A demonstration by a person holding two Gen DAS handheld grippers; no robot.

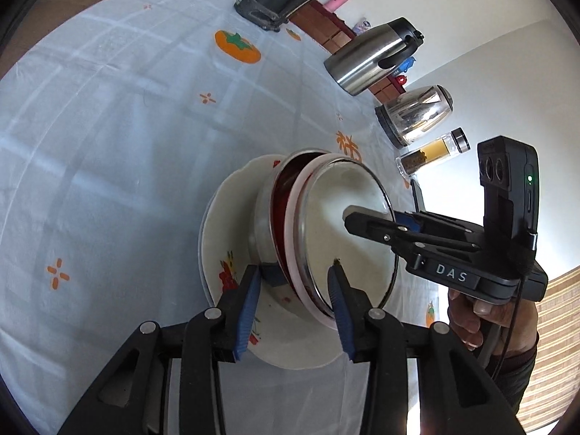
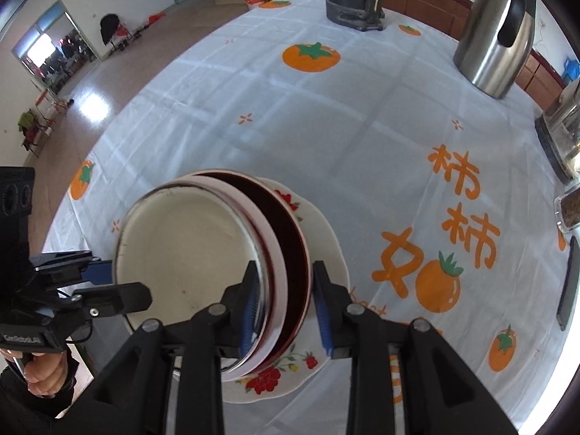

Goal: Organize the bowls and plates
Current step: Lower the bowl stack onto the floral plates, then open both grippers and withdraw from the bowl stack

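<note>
Right wrist: right tongs (image 2: 284,302) part-open, straddling nested bowls (image 2: 232,253) rims.

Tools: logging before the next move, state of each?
Left tool: open, astride rims of nested white, pink and red bowls.
Right tool: open, astride them too.

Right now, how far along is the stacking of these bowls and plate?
Done: the white bowl, pink bowl and steel bowl sit nested on the floral plate. In hand: left gripper and right gripper straddle the rims, jaws loose. Left: the stack leans, so likely settle it level and pull both grippers clear.
</note>
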